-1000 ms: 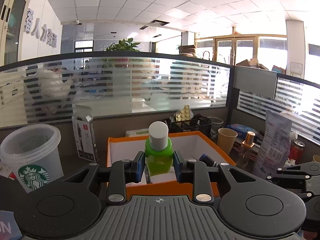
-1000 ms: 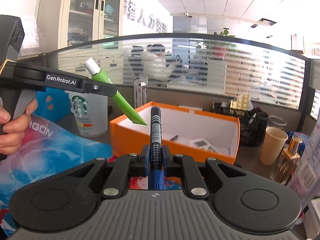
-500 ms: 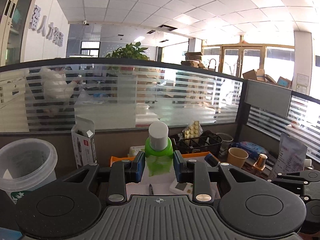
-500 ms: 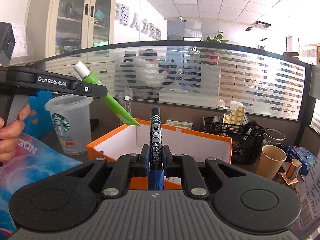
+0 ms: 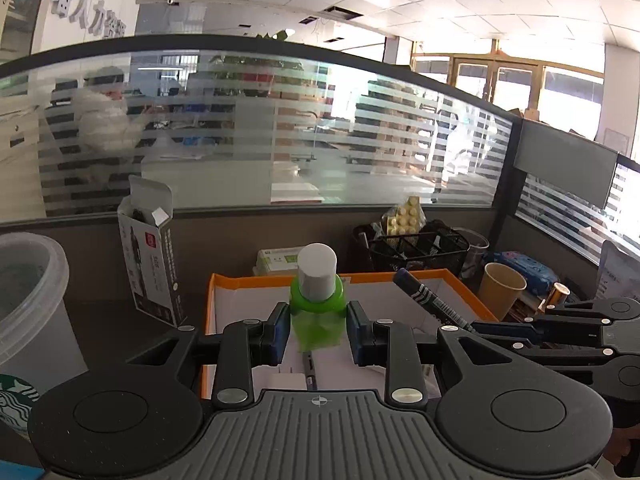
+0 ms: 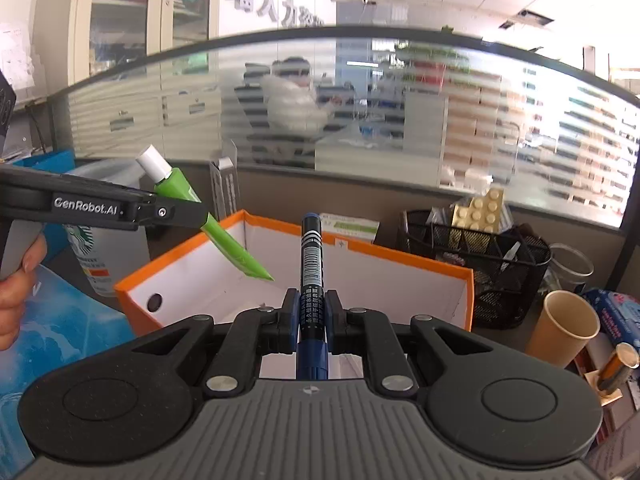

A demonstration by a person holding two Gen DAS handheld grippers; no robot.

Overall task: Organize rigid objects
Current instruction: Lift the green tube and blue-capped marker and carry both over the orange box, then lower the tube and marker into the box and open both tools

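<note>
Strong daylight is thrown in from the wood-framed glass doors (image 5: 528, 88), blown out white; edges are bent by fisheye, corners darkened, background softened.

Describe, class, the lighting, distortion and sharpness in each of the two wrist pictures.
Left wrist view: bright windows at right wash out to white; the partition bows under fisheye bending; the green tube is sharp. Right wrist view: daylight glare bleaches the far right; the partition's top rail arcs; the marker print reads crisply; corners go dark.

Starbucks cup (image 5: 28, 320) cut off at left edge.
</note>
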